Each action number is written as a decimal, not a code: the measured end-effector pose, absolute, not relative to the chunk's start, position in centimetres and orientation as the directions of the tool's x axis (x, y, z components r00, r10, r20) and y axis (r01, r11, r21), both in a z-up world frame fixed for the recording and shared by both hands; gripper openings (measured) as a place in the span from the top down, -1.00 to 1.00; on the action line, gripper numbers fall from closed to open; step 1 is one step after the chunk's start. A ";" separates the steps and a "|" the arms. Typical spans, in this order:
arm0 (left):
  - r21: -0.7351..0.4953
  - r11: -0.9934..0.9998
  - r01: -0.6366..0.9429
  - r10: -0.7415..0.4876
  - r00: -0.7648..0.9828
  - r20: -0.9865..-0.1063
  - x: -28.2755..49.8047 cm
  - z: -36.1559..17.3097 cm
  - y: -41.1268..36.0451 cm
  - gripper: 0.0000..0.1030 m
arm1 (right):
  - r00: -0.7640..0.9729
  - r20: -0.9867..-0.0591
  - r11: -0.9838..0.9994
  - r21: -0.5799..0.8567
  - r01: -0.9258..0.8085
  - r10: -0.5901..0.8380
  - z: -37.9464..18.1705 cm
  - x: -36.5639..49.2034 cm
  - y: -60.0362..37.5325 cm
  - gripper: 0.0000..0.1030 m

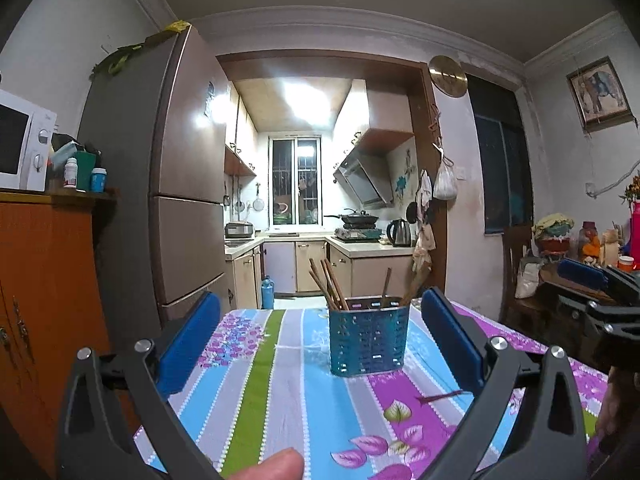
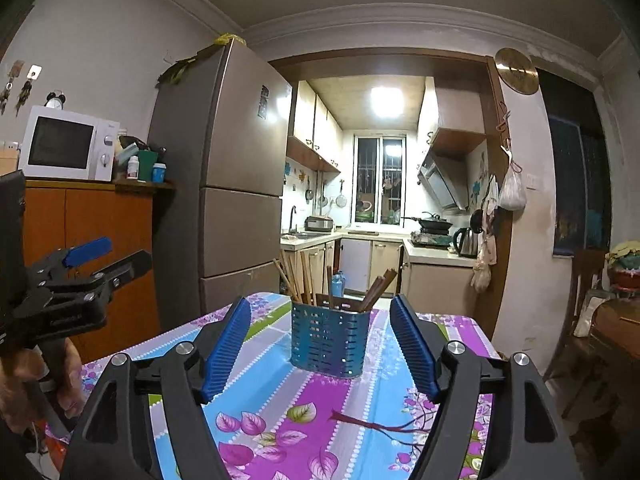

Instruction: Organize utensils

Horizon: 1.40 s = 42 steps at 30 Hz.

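Standing blue holder (image 1: 369, 342), wooden chopsticks (image 1: 326, 284) inside

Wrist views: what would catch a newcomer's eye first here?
A blue perforated utensil holder stands upright mid-table with wooden chopsticks poking out. Under it lies a loud striped, floral tablecloth. The left gripper and right gripper both stand open, empty, framing the holder.

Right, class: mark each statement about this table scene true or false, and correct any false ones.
1. The caddy stands upright on the table. True.
2. The chopsticks lie flat on the cloth. False: they stand in the caddy.
3. The left gripper grips the caddy. False: its fingers are spread, touching nothing.
4. The right gripper is open and empty. True.
5. A microwave sits on the orange cabinet. True.
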State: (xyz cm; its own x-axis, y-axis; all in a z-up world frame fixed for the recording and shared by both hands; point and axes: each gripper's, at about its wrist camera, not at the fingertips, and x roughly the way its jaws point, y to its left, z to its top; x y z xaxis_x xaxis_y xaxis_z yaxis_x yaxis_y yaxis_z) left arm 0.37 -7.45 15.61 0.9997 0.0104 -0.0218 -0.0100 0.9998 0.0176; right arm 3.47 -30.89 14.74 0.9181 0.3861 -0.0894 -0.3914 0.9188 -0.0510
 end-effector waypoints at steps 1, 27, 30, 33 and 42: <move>0.019 1.000 -0.009 0.009 1.000 -0.024 0.3 15.5 -7.4 -0.89 | 0.919 -0.091 0.920 -0.051 -0.389 0.383 14.7 3.6 -31.0 -0.42; 0.011 1.000 0.024 -0.023 0.999 -0.032 -5.3 12.1 -9.7 -0.89 | 0.937 -0.064 0.939 0.006 -0.345 0.344 11.4 -2.8 -33.1 -0.91; 0.008 1.000 0.028 -0.027 0.999 -0.034 -5.6 12.0 -9.8 -0.89 | 0.937 -0.063 0.939 0.016 -0.344 0.344 11.6 -3.1 -33.4 -0.91; 0.012 1.000 0.028 -0.028 0.999 -0.026 -5.9 12.1 -10.0 -0.89 | 0.936 -0.057 0.937 0.012 -0.348 0.348 11.7 -3.4 -33.4 -0.91; -0.008 0.998 -0.068 0.068 0.974 0.215 -9.4 10.8 -10.2 -0.89 | 0.935 0.127 0.944 -0.044 -0.328 0.331 10.3 -6.1 -33.6 -0.91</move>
